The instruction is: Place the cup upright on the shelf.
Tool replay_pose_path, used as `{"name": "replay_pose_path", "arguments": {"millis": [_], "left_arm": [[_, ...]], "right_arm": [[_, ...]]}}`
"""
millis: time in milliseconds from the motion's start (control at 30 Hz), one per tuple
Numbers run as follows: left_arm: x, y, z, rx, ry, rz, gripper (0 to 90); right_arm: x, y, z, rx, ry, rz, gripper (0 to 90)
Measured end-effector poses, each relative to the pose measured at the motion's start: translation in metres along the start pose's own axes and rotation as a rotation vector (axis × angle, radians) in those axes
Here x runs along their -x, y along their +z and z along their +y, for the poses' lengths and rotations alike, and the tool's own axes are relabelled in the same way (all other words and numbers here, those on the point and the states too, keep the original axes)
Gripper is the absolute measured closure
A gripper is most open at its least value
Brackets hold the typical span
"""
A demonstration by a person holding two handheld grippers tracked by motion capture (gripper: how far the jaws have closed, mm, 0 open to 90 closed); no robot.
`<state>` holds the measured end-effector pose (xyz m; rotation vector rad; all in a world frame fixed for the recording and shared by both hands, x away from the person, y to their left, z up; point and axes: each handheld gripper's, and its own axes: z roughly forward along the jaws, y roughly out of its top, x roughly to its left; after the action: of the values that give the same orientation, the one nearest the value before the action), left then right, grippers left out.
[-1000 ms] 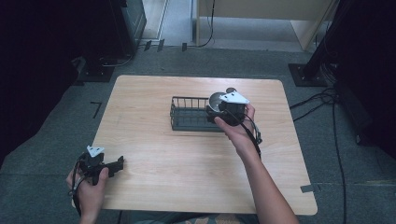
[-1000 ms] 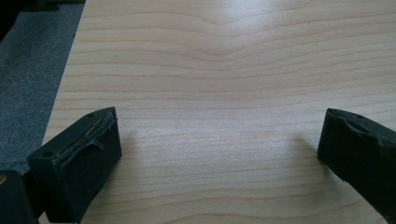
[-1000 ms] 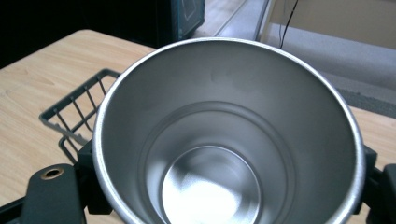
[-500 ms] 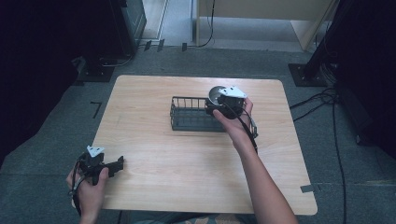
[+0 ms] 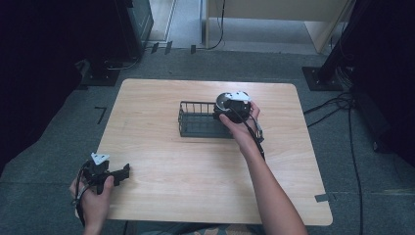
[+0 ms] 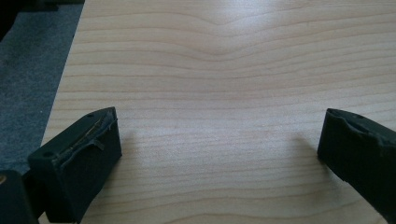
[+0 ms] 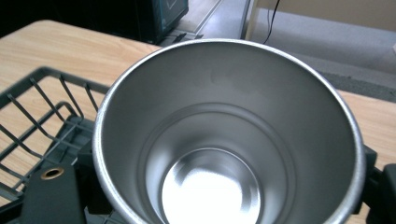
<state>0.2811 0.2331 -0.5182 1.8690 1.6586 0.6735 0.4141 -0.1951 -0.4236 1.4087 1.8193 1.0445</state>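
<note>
1. The left gripper (image 5: 122, 172) is resting low over the near left corner of the wooden table (image 5: 161, 196), held in the person's left hand (image 5: 93, 198). In the left gripper view its two black jaws are standing wide apart with bare wood between them and nothing in their grasp.
2. Ahead of it and to its right, well apart, the black wire basket (image 5: 198, 120) is sitting near the middle of the table.
3. The right gripper (image 5: 226, 108) is hovering at the basket's right end, held in the person's right hand (image 5: 240, 128).
4. The steel cup (image 7: 224, 140) is sitting between this gripper's jaws, its open mouth facing the right gripper view's camera, and the jaws are pressing on its sides. The basket's wires (image 7: 42, 112) are lying just to the cup's left and below it.
</note>
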Motion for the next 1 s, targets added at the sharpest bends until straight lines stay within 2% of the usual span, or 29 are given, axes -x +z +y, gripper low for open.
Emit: {"name": "replay_pose_path", "arguments": {"millis": [367,567,800,967,1000], "left_arm": [[0.000,0.000,0.000,0.000,0.001,-0.001,0.0],[0.000,0.000,0.000,0.000,0.002,-0.001,0.0],[0.000,0.000,0.000,0.000,0.002,-0.001,0.0],[0.000,0.000,0.000,0.000,0.002,-0.001,0.0],[0.000,0.000,0.000,0.000,0.001,-0.001,0.0]], "right_arm": [[-0.003,0.011,-0.011,-0.047,-0.006,0.000,18.0],[-0.004,0.013,-0.013,-0.070,0.002,0.019,17.9],[-0.005,0.015,-0.014,-0.097,0.000,0.013,17.5],[-0.004,0.013,-0.013,-0.094,0.005,0.044,12.1],[-0.003,0.011,-0.012,-0.087,0.007,0.046,8.1]]}}
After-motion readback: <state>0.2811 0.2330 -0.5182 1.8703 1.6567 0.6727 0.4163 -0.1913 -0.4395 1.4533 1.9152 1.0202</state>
